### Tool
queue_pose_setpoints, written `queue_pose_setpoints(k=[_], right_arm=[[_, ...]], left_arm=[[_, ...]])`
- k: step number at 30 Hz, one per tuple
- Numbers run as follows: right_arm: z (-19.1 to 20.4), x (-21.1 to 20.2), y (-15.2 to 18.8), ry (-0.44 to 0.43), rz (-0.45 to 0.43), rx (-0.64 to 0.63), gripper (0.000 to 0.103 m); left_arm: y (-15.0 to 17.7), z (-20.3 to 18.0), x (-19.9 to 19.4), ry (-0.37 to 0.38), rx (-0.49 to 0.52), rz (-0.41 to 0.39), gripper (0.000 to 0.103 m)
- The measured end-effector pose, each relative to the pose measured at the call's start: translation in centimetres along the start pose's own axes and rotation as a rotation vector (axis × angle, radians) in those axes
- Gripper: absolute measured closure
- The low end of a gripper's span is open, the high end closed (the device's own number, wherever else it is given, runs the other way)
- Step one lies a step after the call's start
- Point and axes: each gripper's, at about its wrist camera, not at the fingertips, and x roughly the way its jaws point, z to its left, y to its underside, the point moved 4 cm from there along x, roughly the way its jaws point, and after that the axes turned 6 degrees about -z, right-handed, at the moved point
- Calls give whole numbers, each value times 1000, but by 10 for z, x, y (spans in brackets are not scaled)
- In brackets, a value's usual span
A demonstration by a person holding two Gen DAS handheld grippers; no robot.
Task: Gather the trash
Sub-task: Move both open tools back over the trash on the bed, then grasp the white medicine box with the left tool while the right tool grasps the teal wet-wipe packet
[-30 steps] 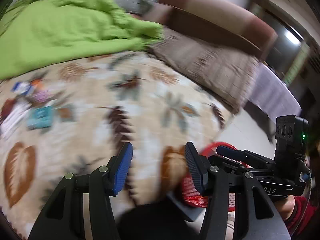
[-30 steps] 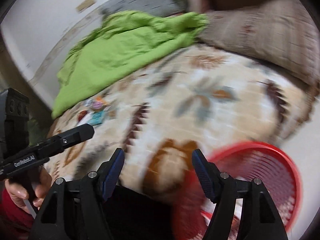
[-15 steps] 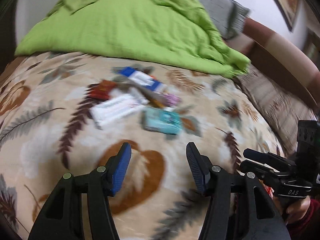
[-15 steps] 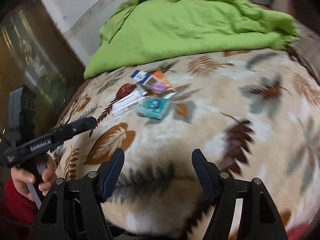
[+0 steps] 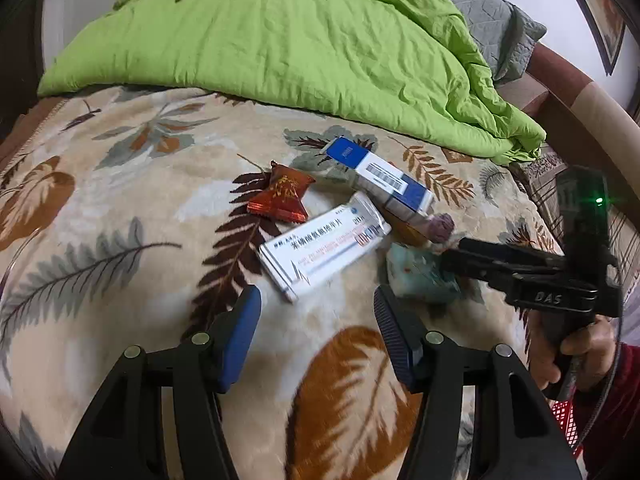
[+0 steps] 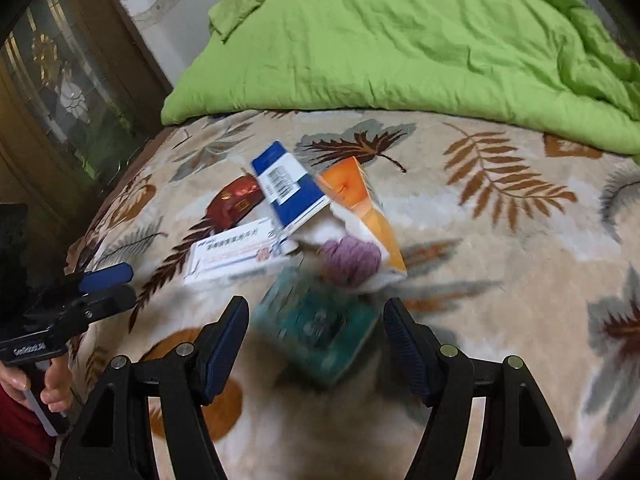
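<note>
A small heap of trash lies on the leaf-patterned blanket [image 5: 120, 240]. It holds a red candy wrapper [image 5: 280, 196], a white medicine box [image 5: 324, 248], a blue-and-white box [image 5: 380, 176], an orange-and-white packet [image 6: 360, 204], a purple crumpled wrapper [image 6: 352, 258] and a teal packet [image 6: 320, 328]. My left gripper [image 5: 316, 340] is open, just short of the white box. My right gripper [image 6: 316, 344] is open, its jaws either side of the teal packet without gripping it. The right gripper also shows in the left wrist view [image 5: 520, 272].
A rumpled green duvet [image 5: 300, 40] covers the far half of the bed. A grey pillow [image 5: 492, 20] and brown headboard [image 5: 580, 112] lie at the right. A red basket [image 5: 564, 420] shows at the lower right edge. A dark wooden cabinet [image 6: 60, 92] stands left.
Both grippers swung away from the red basket towards the trash heap and closed in on it. The heap is now near both sets of open jaws.
</note>
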Motion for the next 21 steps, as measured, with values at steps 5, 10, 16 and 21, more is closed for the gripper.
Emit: queue_pose_setpoints(k=[5,10,16,21], right_arm=[[19,12,14,-91,76,-22,29],[55,2,32,-145,118,-149,29],[58,11,23,26,91,-291,29],[40,1,7,-8,55,-253,29]], left_arm=[[-15,6,16,19,20,8,45],[-21,8,32,43,54,28,44],[-21,7,50,49,74,76,44],[-22,7,51,79,88,75,44]])
